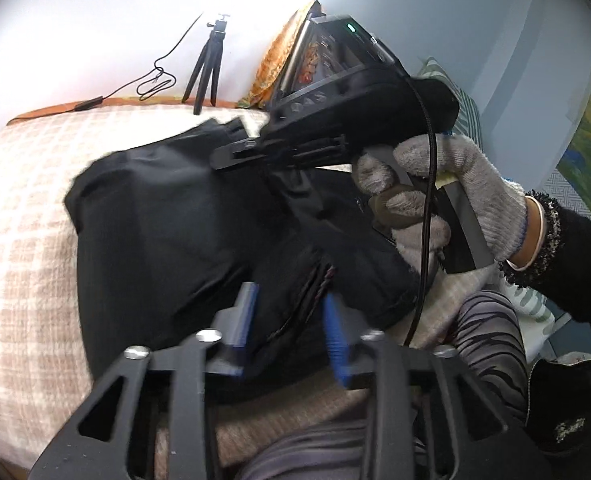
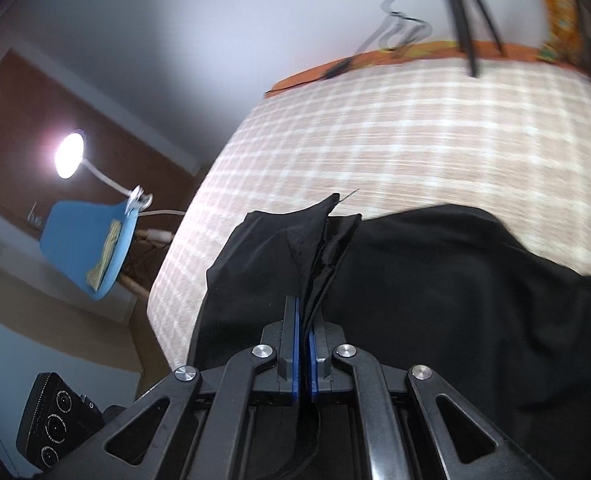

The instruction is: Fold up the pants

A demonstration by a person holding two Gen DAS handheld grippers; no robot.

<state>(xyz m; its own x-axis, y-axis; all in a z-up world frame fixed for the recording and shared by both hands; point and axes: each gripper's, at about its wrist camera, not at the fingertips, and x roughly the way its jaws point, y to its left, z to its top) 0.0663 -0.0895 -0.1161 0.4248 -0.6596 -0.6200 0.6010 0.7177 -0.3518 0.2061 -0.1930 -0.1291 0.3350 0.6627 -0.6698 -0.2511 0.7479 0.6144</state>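
Black pants (image 1: 167, 220) lie bunched on a bed with a beige checked cover (image 1: 23, 220). My left gripper (image 1: 291, 300) is at the pants' near edge. Its blue pads (image 1: 249, 316) stand apart, and a thick seamed fold lies loosely between them. A hand in a grey glove (image 1: 435, 200) holds my right gripper (image 1: 225, 156), which reaches left across the pants higher up. In the right wrist view that gripper (image 2: 304, 320) is shut on a bunched edge of the pants (image 2: 455, 300). The pinched fabric sticks up past the pads above the bed cover (image 2: 375, 128).
A small black tripod (image 1: 207, 72) and a cable (image 1: 151, 80) sit at the bed's far edge by the wall. An orange patterned cushion (image 1: 279, 60) is behind the right gripper. A person's striped leg (image 1: 487, 340) is close at right. A blue chair (image 2: 83, 248) with a lit lamp (image 2: 69, 156) stands beside the bed.
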